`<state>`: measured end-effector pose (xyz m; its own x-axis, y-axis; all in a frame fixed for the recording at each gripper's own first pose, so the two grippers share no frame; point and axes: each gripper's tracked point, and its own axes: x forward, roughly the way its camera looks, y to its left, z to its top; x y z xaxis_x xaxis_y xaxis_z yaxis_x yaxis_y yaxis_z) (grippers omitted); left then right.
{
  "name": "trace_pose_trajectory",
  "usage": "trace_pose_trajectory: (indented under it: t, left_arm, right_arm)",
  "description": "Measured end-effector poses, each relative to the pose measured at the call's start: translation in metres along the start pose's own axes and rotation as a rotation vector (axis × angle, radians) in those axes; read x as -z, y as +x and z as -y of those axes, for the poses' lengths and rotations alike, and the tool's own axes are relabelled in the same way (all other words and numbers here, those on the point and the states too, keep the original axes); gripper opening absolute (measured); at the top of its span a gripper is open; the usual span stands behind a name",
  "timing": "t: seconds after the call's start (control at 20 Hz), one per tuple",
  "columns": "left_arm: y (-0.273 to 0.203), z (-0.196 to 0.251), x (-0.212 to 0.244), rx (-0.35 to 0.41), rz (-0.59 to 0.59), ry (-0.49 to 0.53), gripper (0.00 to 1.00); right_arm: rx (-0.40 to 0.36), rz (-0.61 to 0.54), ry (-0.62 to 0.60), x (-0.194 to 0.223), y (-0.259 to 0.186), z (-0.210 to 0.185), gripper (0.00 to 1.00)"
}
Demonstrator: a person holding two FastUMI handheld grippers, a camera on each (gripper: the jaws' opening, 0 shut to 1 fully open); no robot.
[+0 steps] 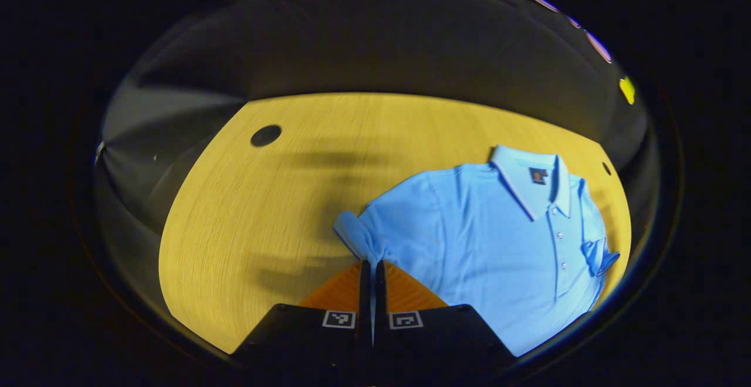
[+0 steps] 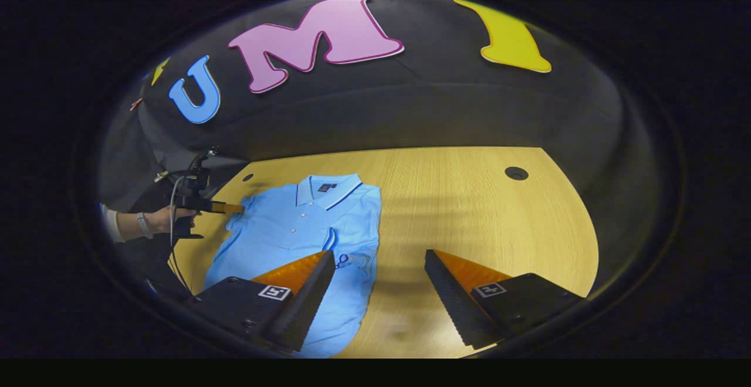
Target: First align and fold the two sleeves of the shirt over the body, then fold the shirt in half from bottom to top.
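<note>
On the yellow wooden table (image 2: 469, 199) a light blue polo shirt (image 2: 293, 228) lies flat, collar toward the far wall, buttons facing up. The sleeve-folding step looks half done. In the right gripper view one sleeve (image 2: 337, 252) already lies folded over the body of the shirt, and the right tool (image 2: 380, 270) hangs above that side with its fingers wide apart, holding nothing. The other sleeve (image 1: 355, 231) is now being handled: in the left gripper view the left tool (image 1: 372, 270) has its fingers pressed together on the cuff end of this sleeve, and a thin strip of blue cloth shows between them. The right gripper view shows the same tool farther off, at the shirt's edge, held by a hand (image 2: 158, 220).

I judge that the next move is to carry this sleeve across onto the body and lay it level with the first one, then let go. After this the bottom-to-top fold remains. No containers stand on the table.
</note>
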<state>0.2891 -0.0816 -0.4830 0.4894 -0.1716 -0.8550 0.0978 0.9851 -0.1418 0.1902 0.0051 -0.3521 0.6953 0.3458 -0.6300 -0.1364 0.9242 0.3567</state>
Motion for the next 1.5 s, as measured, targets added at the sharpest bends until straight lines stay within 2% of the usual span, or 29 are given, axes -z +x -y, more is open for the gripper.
trace_pose_trajectory:
  t: [0.15,0.25,0.35,0.4,0.45,0.5,0.6,0.65,0.8,1.0,1.05,1.2,1.25,1.3,1.45,1.5]
  left_arm:
    - [-0.035,0.046,-0.040,0.164,0.139,0.084,0.06]
    - [-0.049,0.080,-0.038,0.272,0.123,0.156,0.06]
    - [-0.041,0.099,-0.017,0.307,0.031,0.209,0.08]
    - [-0.036,0.106,-0.002,0.312,-0.030,0.216,0.09]
    - [-0.025,0.108,0.013,0.305,-0.090,0.219,0.17]
    - [-0.016,0.108,0.027,0.294,-0.142,0.215,0.21]
    - [-0.004,0.109,0.045,0.279,-0.195,0.194,0.43]
    - [-0.010,0.109,0.048,0.288,-0.189,0.173,0.65]
    - [-0.045,0.109,0.048,0.345,-0.162,0.090,0.66]
    - [-0.110,0.080,0.069,0.360,-0.122,0.083,0.75]
    - [-0.128,0.075,0.085,0.369,-0.134,0.085,0.82]
    - [-0.176,0.060,0.143,0.375,-0.178,0.074,0.93]
    - [-0.186,0.057,0.166,0.373,-0.201,0.066,0.95]
    - [-0.197,0.056,0.190,0.374,-0.231,0.058,0.95]
    - [-0.217,0.052,0.258,0.363,-0.331,0.056,0.96]
    - [-0.220,0.051,0.273,0.352,-0.356,0.058,0.96]
  right_arm:
    - [0.006,0.005,0.011,-0.001,0.001,0.002,0.97]
    - [0.003,0.008,0.017,-0.003,0.001,-0.001,0.97]
    - [-0.002,0.008,0.016,-0.002,0.002,-0.007,0.97]
    - [-0.007,0.004,0.013,-0.001,0.002,-0.010,0.97]
    - [-0.010,-0.003,0.009,0.003,0.002,-0.013,0.97]
    - [-0.013,-0.012,0.003,0.008,0.003,-0.016,0.97]
    - [-0.012,-0.030,-0.009,0.018,0.004,-0.018,0.97]
    - [-0.011,-0.035,-0.013,0.021,0.002,-0.019,0.97]
    - [-0.010,-0.040,0.000,0.031,-0.007,-0.021,0.97]
    - [-0.007,-0.029,0.038,0.041,-0.031,-0.025,0.96]
    - [-0.004,-0.030,0.046,0.047,-0.040,-0.026,0.97]
    - [0.000,-0.060,0.071,0.076,-0.065,-0.034,0.97]
    - [-0.001,-0.073,0.079,0.089,-0.074,-0.038,0.89]
    - [0.002,-0.088,0.087,0.103,-0.082,-0.042,0.97]
    - [0.004,-0.136,0.138,0.145,-0.098,-0.053,0.97]
    - [0.006,-0.156,0.153,0.159,-0.101,-0.057,0.89]
